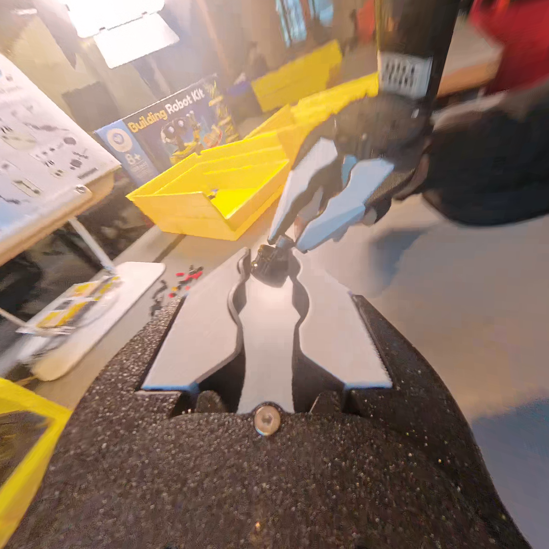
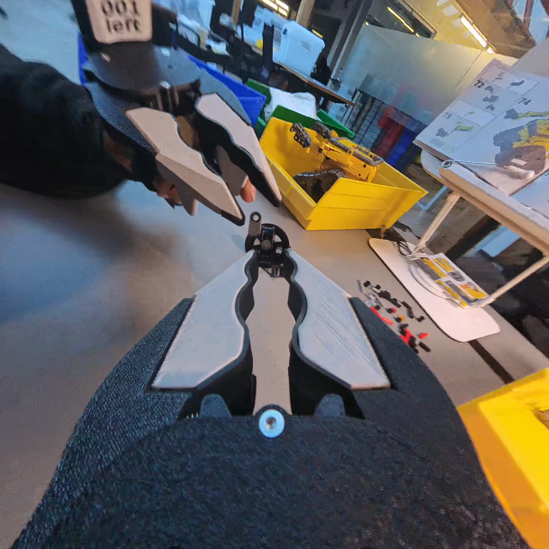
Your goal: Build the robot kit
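My right gripper (image 2: pixel 271 252) is shut on a small black wheel-like assembly (image 2: pixel 267 240), held just above the grey table. A short grey pin (image 2: pixel 255 224) stands up out of the assembly. My left gripper (image 2: pixel 257 211) is open; one fingertip (image 2: pixel 234 218) hangs just beside the pin, with a small gap between them. In the left wrist view, my left gripper (image 1: pixel 270 255) has its fingers on either side of the assembly (image 1: pixel 269 267), while the right gripper (image 1: pixel 285 243) pinches it from above.
A yellow bin (image 2: pixel 341 208) holding a yellow model (image 2: pixel 341 154) stands beyond the grippers. Loose black and red parts (image 2: pixel 395 315) lie to the right, beside a booklet on a white stand (image 2: pixel 445 279). Another yellow bin (image 2: pixel 511 445) is near right. A kit box (image 1: pixel 166 133) stands behind. My two grippers' fingertips are within a few centimetres of each other.
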### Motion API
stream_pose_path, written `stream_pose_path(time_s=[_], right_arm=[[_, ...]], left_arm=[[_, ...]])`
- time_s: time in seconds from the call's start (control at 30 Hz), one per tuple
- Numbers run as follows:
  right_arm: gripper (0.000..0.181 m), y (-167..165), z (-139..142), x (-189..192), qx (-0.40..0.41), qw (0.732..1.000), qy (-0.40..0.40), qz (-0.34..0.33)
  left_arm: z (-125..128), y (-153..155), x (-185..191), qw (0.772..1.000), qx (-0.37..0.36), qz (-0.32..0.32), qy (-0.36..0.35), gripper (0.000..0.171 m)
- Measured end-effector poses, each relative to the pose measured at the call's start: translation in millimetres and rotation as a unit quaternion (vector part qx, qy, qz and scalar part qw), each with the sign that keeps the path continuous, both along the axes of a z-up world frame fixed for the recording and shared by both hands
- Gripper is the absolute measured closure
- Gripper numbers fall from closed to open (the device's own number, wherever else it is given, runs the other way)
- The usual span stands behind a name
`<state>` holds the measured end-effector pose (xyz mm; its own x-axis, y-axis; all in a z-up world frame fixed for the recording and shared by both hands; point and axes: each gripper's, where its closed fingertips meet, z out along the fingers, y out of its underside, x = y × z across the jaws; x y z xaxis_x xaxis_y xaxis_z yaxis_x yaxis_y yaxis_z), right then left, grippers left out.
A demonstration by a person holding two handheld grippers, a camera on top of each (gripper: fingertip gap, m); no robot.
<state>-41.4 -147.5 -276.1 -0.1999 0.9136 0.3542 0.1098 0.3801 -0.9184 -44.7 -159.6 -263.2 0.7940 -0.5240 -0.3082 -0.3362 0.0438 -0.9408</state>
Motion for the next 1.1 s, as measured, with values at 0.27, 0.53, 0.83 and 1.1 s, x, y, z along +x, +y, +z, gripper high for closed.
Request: stream_pose_path(time_s=[0.27, 0.53, 0.83, 1.1], right_arm=[[0.165, -34, 31, 11, -0.22, 0.965, 0.04, 0.139], [0.164, -37, 19, 14, -0.185, 0.972, 0.006, 0.147], [0.171, -43, 7, 17, -0.189, 0.966, -0.032, 0.171], [0.172, -44, 6, 19, -0.209, 0.96, -0.036, 0.185]], left_arm=[[10, -21, 24, 0.97, -0.101, -0.147, -0.163, 0.119], [-8, -24, 25, 0.965, -0.168, -0.15, -0.137, 0.137], [-21, -27, 30, 0.962, -0.192, -0.155, -0.114, 0.137], [-21, -29, 32, 0.964, -0.184, -0.158, -0.112, 0.137]])
